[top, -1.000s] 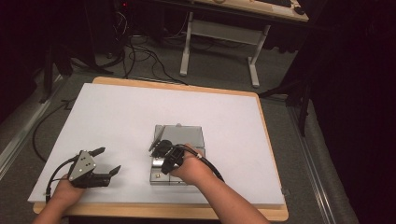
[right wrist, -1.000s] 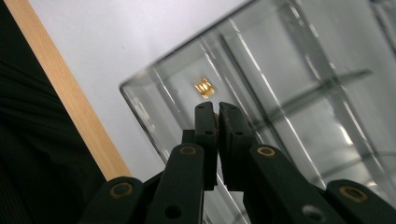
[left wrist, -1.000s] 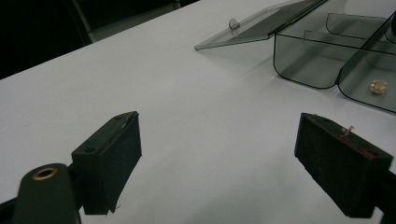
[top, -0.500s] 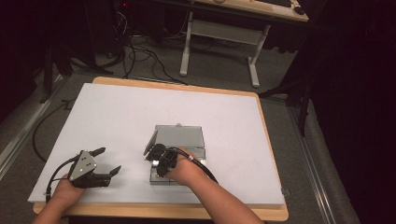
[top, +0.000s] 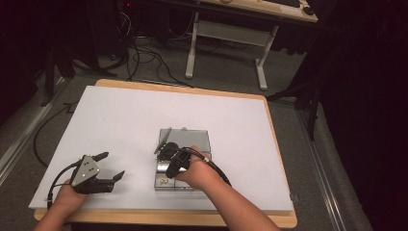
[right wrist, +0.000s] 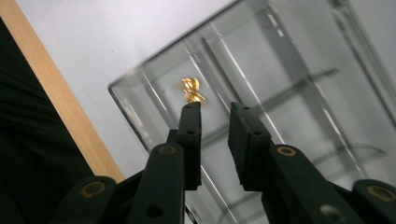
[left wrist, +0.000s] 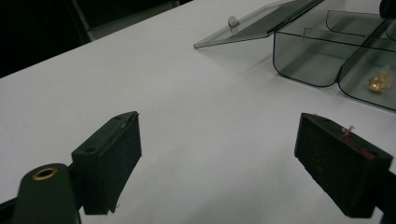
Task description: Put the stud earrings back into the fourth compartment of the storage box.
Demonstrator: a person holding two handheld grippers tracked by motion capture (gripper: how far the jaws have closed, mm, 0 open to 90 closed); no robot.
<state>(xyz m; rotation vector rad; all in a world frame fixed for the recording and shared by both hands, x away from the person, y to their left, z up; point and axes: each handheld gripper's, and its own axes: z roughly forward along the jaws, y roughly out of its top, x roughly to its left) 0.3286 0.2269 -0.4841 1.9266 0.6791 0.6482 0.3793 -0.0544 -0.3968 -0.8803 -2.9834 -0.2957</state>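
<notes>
Right gripper [right wrist: 215,109] jaws just opened a crack, nothing between them.
Small gold trinket [right wrist: 192,90] lies in the clear plastic compartment box's [top: 202,139] near corner cell (likely dropped); left gripper [left wrist: 219,156] wide, idle.

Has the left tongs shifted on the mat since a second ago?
No. The left tongs sits at the same spot near the white mat's front-left corner, jaws open, well apart from the clear box.
</notes>
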